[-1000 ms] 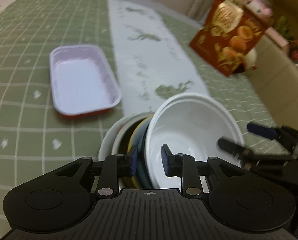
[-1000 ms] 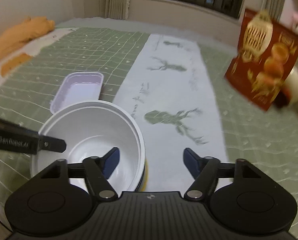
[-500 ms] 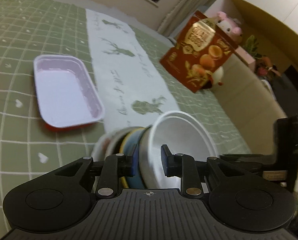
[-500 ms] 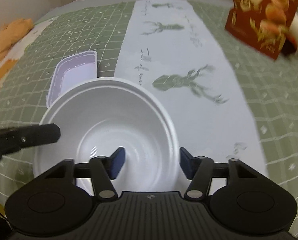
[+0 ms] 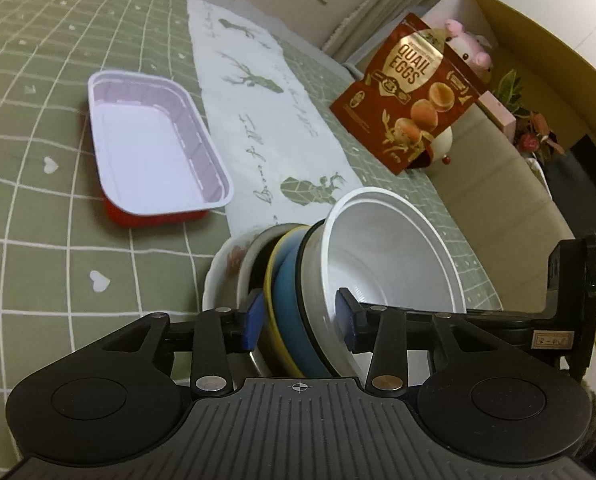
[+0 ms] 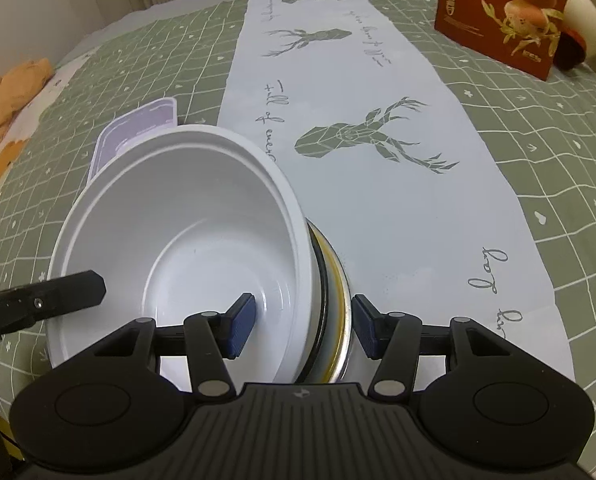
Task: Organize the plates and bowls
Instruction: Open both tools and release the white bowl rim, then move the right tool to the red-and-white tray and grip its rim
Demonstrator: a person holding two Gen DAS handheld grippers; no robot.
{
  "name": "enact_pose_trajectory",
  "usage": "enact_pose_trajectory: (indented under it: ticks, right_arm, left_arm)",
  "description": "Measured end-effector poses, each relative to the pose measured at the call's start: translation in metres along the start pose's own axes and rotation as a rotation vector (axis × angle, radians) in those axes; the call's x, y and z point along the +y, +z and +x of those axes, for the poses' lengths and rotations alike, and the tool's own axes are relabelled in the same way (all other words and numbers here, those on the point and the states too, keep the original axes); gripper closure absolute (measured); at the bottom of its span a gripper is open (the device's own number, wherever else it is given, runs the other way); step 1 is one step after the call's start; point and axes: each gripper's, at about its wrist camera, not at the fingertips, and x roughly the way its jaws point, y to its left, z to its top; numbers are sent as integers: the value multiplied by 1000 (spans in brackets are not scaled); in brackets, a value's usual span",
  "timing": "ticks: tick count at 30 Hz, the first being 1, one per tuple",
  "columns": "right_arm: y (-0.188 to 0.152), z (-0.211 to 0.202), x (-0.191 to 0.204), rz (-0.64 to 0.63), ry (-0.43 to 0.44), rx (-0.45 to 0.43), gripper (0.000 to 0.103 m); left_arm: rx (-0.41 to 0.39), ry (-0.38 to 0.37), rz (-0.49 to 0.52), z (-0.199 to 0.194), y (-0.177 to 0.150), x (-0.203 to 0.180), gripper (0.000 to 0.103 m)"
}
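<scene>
Tablecloth [image 5: 38,240], one: green grid, fills the frame under one white deer-print runner [image 5: 266,120].

Tray [image 5: 154,144], one: white over red, upper left, apart from the stack.

Quail-egg box [image 5: 413,92], one, upper right.

Stack, lower centre: white bowl [image 5: 385,248] uppermost, nested in about four rims, presumably gathered for tidying.

Left gripper [image 5: 299,316]: jaws opening, astride the stack's edge.

Right gripper [image 6: 303,326]: jaws closing around the opposite edge, not yet pressing.

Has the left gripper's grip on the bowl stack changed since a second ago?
Yes. The left gripper is opening: its fingers now straddle the whole bowl stack, not just the rims.
</scene>
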Motion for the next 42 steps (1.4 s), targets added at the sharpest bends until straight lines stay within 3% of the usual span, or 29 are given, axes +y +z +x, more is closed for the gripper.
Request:
enact_pose_trajectory:
  ticks: [7,8,12,15,19,25,32,36,39,42]
  right_arm:
    - [8,4,-2,12,35,0,49]
    - [8,3,-3,16,45,2,49]
    - [10,-21,-3,-20,68,-67,49]
    - [13,-37,-1,-49,55,-114,50]
    - [16,-35,0,-63,-4,-106,55]
    - [13,-31,-3,-61,-26,-84,56]
    - [19,-43,12,-119,-38,-98,56]
    - [28,-59,25,-178,-61,-122,53]
    - [45,-75,40,-224,-79,-161,48]
    - [64,-86,60,-275,-105,-206,34]
  left_arm:
    - [-3,52,-18,-3,5,-7,61]
    - [-21,54,-6,-6,6,-11,70]
    - [-67,21,41,-19,6,-27,72]
    - [-78,-8,42,-23,6,-32,72]
    - [-94,-27,23,-25,7,-32,72]
    - [-88,31,29,-19,7,-32,73]
    - [-99,26,18,-29,5,-25,73]
    - [-148,-27,-4,-54,22,-23,73]
    - [-285,-33,63,-83,43,-21,73]
    - [-397,8,105,-87,51,0,75]
